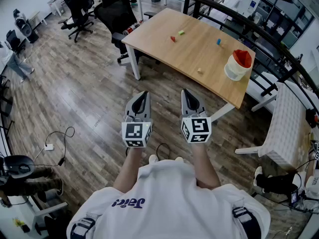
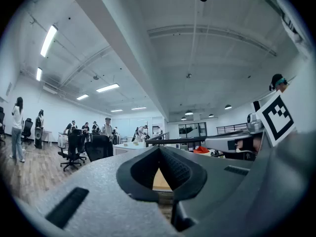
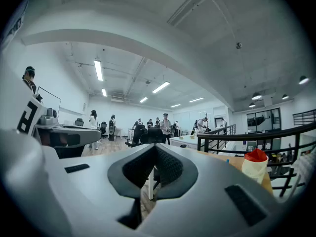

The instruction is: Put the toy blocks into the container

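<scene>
A wooden table (image 1: 209,59) stands ahead of me, out of reach of both grippers. Several small toy blocks lie on it: a red block (image 1: 173,39), a green block (image 1: 181,32), a blue block (image 1: 218,42) and a tan block (image 1: 200,70). The cream container (image 1: 235,67) with a red lining stands at the table's right end and also shows in the right gripper view as the container (image 3: 256,168). My left gripper (image 1: 144,93) (image 2: 159,149) and right gripper (image 1: 184,91) (image 3: 156,147) are held level side by side over the floor, both shut and holding nothing.
Black office chairs (image 1: 115,11) stand at the table's far left side. A black railing (image 1: 259,31) runs behind the table. A white bench (image 1: 289,128) is at the right. Cables and a white adapter (image 1: 49,146) lie on the wood floor. People (image 3: 165,126) stand far off.
</scene>
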The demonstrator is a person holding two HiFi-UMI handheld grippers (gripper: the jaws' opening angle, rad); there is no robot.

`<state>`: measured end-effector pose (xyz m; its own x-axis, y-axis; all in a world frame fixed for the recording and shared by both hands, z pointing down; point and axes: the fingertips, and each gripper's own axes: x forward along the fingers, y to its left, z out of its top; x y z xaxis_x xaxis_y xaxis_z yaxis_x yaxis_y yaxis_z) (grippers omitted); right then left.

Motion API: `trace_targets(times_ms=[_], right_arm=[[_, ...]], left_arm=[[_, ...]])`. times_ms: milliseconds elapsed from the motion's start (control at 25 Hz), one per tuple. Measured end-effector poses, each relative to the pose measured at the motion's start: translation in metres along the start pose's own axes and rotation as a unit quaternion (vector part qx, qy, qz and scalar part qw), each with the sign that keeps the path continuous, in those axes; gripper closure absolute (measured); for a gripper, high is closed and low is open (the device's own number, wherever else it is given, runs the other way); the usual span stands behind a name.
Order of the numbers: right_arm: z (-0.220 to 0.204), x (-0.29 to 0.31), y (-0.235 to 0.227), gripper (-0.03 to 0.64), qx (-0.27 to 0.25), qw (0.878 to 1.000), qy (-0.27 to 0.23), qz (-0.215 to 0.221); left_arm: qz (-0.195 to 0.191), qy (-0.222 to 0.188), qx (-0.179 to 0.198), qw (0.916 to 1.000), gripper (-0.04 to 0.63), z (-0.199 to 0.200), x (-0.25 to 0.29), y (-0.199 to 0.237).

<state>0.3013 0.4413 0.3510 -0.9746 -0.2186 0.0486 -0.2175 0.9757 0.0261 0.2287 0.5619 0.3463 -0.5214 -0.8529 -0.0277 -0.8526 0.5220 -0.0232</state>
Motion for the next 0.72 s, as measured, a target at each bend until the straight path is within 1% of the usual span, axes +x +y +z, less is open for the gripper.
trace_targets(times_ms=[240, 400, 480, 560, 720], right_arm=[[0.006, 0.021, 0.045, 0.604, 0.007, 1.000, -0.013, 0.014], [-0.005, 0.034, 0.073, 0.604, 0.035, 0.999, -0.013, 0.021], [-0.008, 0.043, 0.086, 0.604, 0.043, 0.999, -0.007, 0.029], [-0.008, 0.054, 0.096, 0.604, 0.040, 0.999, -0.003, 0.036], [-0.006, 0.078, 0.099, 0.604, 0.034, 0.999, -0.002, 0.037]], left_arm=[[-0.012, -0.002, -0.005, 0.9999, 0.589, -0.001, -0.016, 0.028], [-0.012, 0.000, -0.021, 0.9997, 0.589, -0.015, -0.029, 0.049], [-0.018, 0.009, -0.028, 0.9994, 0.589, -0.021, -0.027, 0.060], [-0.023, 0.016, -0.029, 0.9992, 0.589, -0.024, -0.022, 0.073], [-0.032, 0.021, -0.029, 0.9989, 0.589, -0.026, -0.005, 0.092]])
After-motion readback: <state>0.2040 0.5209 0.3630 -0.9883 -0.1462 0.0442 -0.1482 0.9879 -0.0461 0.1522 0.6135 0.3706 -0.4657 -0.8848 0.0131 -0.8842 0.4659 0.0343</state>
